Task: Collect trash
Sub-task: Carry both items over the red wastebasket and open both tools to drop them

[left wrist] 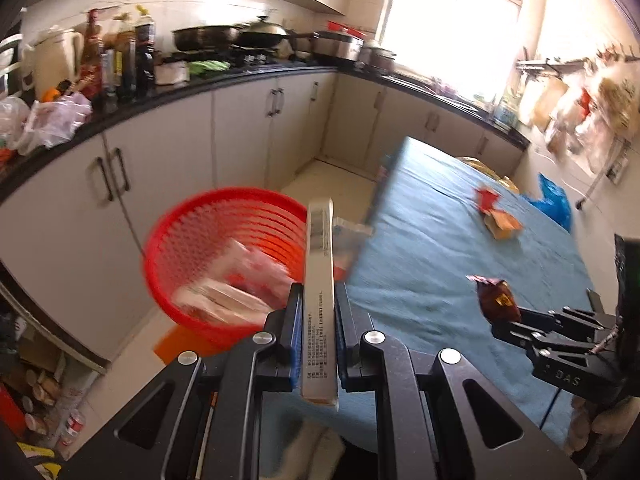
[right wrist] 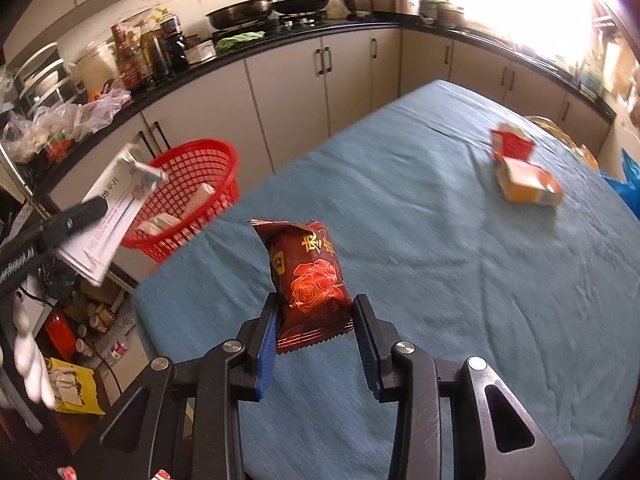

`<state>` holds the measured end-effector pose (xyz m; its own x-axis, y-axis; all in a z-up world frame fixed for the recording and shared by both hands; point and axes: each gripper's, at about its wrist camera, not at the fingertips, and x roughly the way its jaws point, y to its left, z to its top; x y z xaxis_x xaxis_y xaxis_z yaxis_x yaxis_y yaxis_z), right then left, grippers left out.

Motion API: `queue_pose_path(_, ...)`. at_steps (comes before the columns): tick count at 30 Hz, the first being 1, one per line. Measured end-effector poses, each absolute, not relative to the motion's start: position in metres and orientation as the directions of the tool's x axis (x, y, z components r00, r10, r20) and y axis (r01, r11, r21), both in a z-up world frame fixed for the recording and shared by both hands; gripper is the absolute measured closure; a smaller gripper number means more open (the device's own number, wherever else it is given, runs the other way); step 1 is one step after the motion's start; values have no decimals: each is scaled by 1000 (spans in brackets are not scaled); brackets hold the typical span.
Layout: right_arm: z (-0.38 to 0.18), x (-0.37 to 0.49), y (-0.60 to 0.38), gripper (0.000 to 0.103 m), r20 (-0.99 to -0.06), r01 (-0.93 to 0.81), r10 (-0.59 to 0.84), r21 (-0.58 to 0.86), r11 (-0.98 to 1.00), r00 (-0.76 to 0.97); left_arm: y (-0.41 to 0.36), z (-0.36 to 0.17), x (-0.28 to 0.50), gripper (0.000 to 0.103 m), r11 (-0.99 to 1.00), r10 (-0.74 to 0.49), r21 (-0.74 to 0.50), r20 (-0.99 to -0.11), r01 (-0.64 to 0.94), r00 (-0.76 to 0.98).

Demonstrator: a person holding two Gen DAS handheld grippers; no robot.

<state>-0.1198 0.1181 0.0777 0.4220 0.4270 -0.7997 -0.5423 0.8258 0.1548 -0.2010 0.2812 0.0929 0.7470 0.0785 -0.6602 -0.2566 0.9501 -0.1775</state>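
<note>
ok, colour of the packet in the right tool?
Dark red packet with a gold-and-red rose print; right wrist view shows it best.

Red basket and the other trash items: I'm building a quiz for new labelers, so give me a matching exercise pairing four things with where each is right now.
Things:
1. white flat box
2. dark red snack packet
3. orange carton
4. red basket

Places:
A. lying on the blue tablecloth, far side
B. on the floor beside the table
C. clamped in the left claw
D. between the right claw's fingers

Pairs: 1-C, 2-D, 3-A, 4-B
</note>
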Motion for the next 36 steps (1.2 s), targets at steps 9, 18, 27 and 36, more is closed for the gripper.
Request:
queue_pose_path(9, 80, -96, 204, 64, -764, -615, 538, 240, 751, 358, 367, 88, -161, 90, 923, 88, -221, -678, -316, 730)
queue_pose_path(18, 69, -76, 271, 62, -743, -679, 598, 274, 681, 300, 398, 57, -142, 90, 891, 58, -282, -708, -357, 704)
queue_pose_path(27, 64, -71, 257, 45, -740, -653, 589, 275, 706, 325, 401, 66, -156, 59, 883, 116, -264, -676, -387, 728)
queue_pose_path(36, 67, -82, 202, 43, -760, -595, 528, 237, 768, 379, 349, 80, -172, 51, 923, 155, -174, -648, -344, 745)
